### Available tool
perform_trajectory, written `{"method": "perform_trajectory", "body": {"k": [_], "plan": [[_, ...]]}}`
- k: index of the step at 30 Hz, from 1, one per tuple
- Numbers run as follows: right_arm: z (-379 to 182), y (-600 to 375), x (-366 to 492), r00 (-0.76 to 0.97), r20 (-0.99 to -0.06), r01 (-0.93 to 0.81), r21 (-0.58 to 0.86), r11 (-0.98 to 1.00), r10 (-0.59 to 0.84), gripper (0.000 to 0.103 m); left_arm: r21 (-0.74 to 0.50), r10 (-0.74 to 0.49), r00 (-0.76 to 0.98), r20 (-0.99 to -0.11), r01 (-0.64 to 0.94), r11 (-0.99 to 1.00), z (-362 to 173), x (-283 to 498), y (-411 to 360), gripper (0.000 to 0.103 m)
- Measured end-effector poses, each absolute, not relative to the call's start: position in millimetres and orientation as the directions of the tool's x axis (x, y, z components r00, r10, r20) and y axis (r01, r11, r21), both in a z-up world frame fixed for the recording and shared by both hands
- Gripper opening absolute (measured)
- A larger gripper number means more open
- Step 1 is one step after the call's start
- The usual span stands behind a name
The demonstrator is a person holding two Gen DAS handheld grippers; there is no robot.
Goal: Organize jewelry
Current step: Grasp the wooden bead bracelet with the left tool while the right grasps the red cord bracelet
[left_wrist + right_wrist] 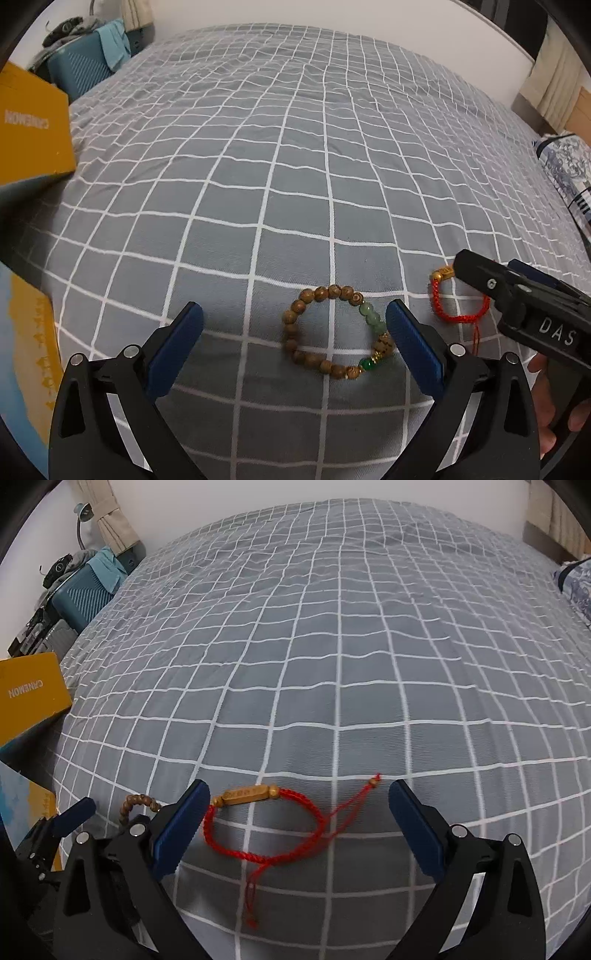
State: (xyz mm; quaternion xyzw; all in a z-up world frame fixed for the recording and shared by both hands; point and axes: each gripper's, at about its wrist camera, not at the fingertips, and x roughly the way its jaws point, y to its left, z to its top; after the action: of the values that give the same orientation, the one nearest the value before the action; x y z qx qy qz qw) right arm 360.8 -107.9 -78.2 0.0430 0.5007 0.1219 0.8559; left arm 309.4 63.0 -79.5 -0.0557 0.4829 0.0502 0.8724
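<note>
A bracelet of brown wooden beads with green stones (334,332) lies flat on the grey checked bedspread (295,166). My left gripper (295,317) stands open above it, the right pad just beside the green beads. To its right lies a red cord bracelet with a gold bar (448,299), partly covered by the other tool. In the right wrist view that red cord bracelet (266,827) lies between the fingers of my open right gripper (297,794), its tails trailing toward the camera. A bit of the wooden bracelet (135,805) peeks out at the left.
A yellow box (29,125) sits at the bed's left edge, also as the yellow box (31,694). A teal suitcase (83,598) stands past the bed's far left corner. A patterned pillow (565,170) lies at the right. A person's hand (546,398) holds the right tool.
</note>
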Motion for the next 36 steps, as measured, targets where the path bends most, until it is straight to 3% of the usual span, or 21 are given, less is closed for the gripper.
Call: {"method": "perform_trajectory", "body": {"k": [5, 7, 14, 16, 21, 22, 23, 24, 27, 36], "plan": [[-89.1, -100.1, 364.5, 0.442, -0.861, -0.173, 0.194, 0.966, 0.252, 0.093, -0.035, 0.041, 0.520, -0.853, -0.135, 0.990, -87.8, 313.0, 59.5, 0.096], [-92.3, -99.6, 365.6, 0.433, -0.864, -0.171, 0.200, 0.965, 0.256, 0.089, -0.030, 0.047, 0.523, -0.851, -0.138, 0.990, -89.9, 313.1, 59.0, 0.093], [-93.8, -102.4, 366.6, 0.430, -0.871, -0.152, 0.188, 0.970, 0.236, 0.064, -0.035, 0.050, 0.524, -0.850, -0.151, 0.988, -88.8, 310.7, 63.4, 0.059], [-93.3, -103.0, 366.3, 0.428, -0.874, -0.152, 0.182, 0.971, 0.231, 0.052, -0.039, 0.049, 0.519, -0.853, -0.159, 0.987, -88.5, 311.0, 66.2, 0.053], [-92.4, -103.3, 366.1, 0.418, -0.882, -0.145, 0.174, 0.974, 0.220, 0.036, -0.044, 0.046, 0.507, -0.861, -0.164, 0.986, -86.4, 310.1, 67.7, 0.036], [-91.9, -103.0, 365.9, 0.417, -0.882, -0.146, 0.174, 0.974, 0.220, 0.030, -0.045, 0.043, 0.504, -0.862, -0.161, 0.986, -86.0, 309.8, 67.3, 0.029], [-90.9, -103.1, 365.4, 0.415, -0.881, -0.146, 0.179, 0.973, 0.225, 0.028, -0.045, 0.040, 0.500, -0.865, -0.157, 0.987, -85.7, 309.6, 66.5, 0.014], [-89.6, -102.9, 365.1, 0.416, -0.881, -0.145, 0.180, 0.973, 0.225, 0.014, -0.040, 0.041, 0.494, -0.868, -0.151, 0.988, -85.6, 309.3, 65.5, 0.007], [-83.4, -101.8, 362.6, 0.421, -0.873, -0.151, 0.201, 0.968, 0.247, 0.006, -0.030, 0.046, 0.490, -0.871, -0.145, 0.989, -83.0, 307.2, 63.0, 0.007], [-72.1, -101.0, 358.0, 0.457, -0.858, -0.155, 0.182, 0.971, 0.234, 0.005, -0.047, 0.031, 0.520, -0.853, -0.136, 0.990, -67.8, 300.9, 62.3, 0.007]]}}
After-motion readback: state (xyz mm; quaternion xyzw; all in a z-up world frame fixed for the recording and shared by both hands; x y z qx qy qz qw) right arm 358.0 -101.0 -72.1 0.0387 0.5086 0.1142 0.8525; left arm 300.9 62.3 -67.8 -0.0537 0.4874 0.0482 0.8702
